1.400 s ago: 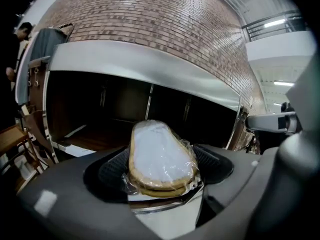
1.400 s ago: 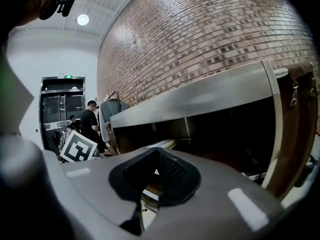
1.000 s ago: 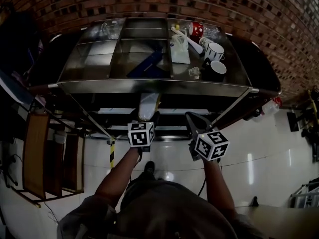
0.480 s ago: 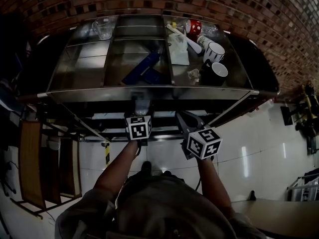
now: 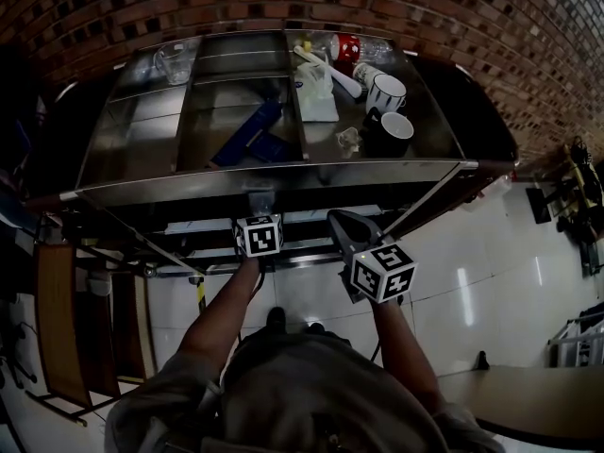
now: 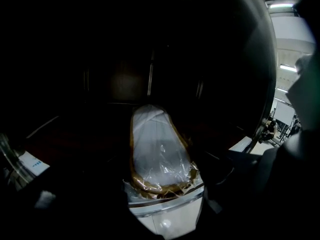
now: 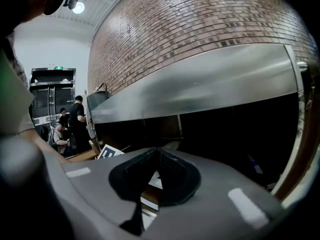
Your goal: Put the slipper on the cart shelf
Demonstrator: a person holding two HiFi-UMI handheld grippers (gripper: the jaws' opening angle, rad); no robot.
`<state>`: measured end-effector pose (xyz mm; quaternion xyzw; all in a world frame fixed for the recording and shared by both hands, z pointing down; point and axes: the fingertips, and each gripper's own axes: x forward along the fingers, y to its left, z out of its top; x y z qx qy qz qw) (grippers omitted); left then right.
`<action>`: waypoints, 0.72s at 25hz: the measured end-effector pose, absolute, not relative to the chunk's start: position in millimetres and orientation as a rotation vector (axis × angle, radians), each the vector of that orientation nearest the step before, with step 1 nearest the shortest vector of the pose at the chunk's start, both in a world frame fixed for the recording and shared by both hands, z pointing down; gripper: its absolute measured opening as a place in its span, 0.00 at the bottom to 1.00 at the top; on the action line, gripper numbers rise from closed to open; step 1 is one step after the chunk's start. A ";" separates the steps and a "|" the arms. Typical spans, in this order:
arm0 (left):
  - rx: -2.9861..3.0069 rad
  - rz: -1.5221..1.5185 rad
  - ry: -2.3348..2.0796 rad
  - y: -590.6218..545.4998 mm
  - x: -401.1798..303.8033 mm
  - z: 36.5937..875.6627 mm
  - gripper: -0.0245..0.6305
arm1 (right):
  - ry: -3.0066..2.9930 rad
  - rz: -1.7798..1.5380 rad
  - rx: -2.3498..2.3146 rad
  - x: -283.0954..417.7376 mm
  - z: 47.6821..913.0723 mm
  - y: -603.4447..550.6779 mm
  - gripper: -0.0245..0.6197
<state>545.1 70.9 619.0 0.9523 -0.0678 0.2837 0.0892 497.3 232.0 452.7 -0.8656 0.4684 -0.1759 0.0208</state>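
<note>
The slipper (image 6: 157, 154), pale with a tan rim and wrapped in clear plastic, points toe-first into the dark lower shelf of the steel cart (image 5: 283, 173). Its heel rests over the shelf's bright front edge (image 6: 170, 206). My left gripper (image 5: 259, 215) is shut on the heel; its jaws are lost in the dark in the left gripper view. In the head view only a bit of the slipper (image 5: 260, 202) shows below the top shelf's rim. My right gripper (image 5: 344, 223) hangs to the right of it, in front of the cart, its grey jaws (image 7: 157, 156) shut and holding nothing.
The top shelf carries a striped mug (image 5: 385, 92), a black mug (image 5: 389, 132), a red can (image 5: 347, 47), a glass (image 5: 173, 61) and blue objects (image 5: 247, 135). A brick wall (image 5: 472, 26) stands behind. Wooden frames (image 5: 57, 319) stand at the left. People (image 7: 75, 119) stand far off.
My left gripper has carried the slipper forward and down under the top shelf, so less of it shows in the head view. The right gripper has stayed put.
</note>
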 end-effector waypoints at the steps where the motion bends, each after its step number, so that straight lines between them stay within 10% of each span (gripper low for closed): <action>1: 2.829 0.849 -0.195 72.5 545.8 619.9 0.67 | 1.450 -0.544 -2.683 497.3 452.8 233.6 0.04; 18: 2.826 0.807 -0.139 74.7 520.7 590.0 0.78 | 1.536 -0.533 -2.621 485.3 451.3 228.9 0.04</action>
